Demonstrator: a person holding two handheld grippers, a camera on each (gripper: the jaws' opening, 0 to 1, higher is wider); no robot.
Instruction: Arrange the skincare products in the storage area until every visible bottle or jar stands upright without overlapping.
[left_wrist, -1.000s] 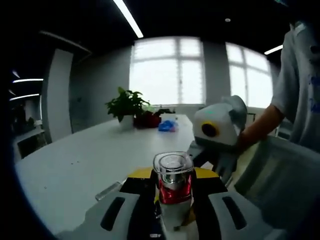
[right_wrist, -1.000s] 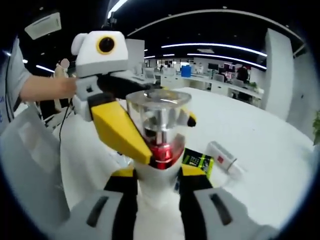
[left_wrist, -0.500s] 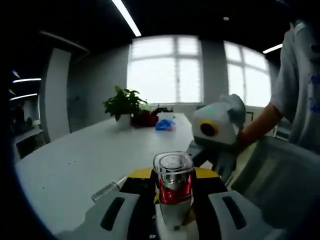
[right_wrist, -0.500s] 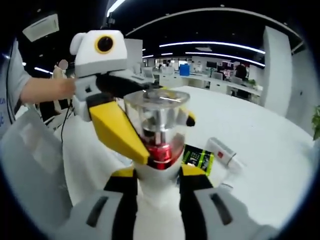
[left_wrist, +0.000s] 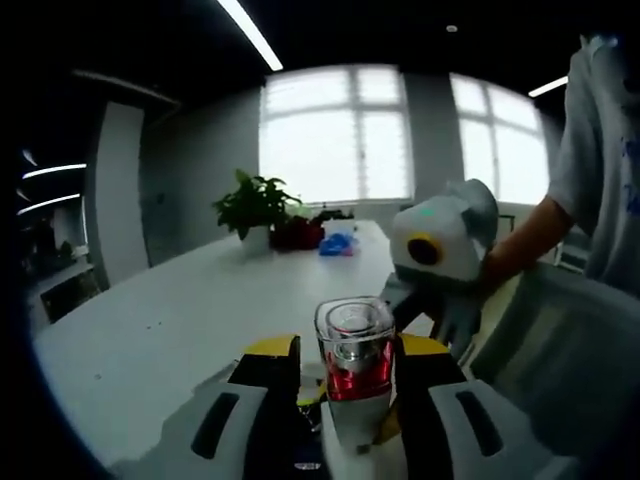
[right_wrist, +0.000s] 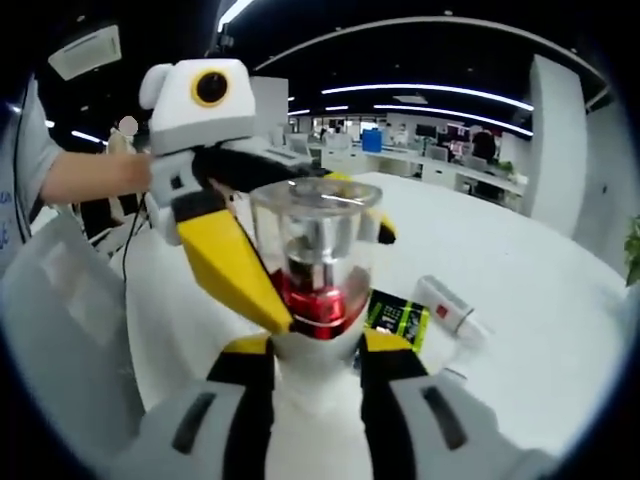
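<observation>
A skincare bottle (left_wrist: 357, 365) with a clear cap, red collar and white body stands upright between the yellow-tipped jaws of my left gripper (left_wrist: 350, 385). The same bottle (right_wrist: 318, 270) fills the middle of the right gripper view, its white body clamped between the jaws of my right gripper (right_wrist: 315, 370). There the left gripper (right_wrist: 305, 250) comes in from the left, one yellow jaw on each side of the bottle's neck. In the left gripper view the right gripper's body (left_wrist: 440, 250) sits just behind the bottle on the right.
A green-and-black packet (right_wrist: 397, 318) and a white tube with a red label (right_wrist: 445, 305) lie on the white table (right_wrist: 520, 290). A translucent bin (left_wrist: 560, 350) stands beside the person's arm (left_wrist: 525, 240). A potted plant (left_wrist: 255, 205) stands at the table's far end.
The left gripper view has shifted slightly, so the bottle sits a little further right and higher in it. Both grippers stay on the bottle. In the right gripper view almost nothing has moved.
</observation>
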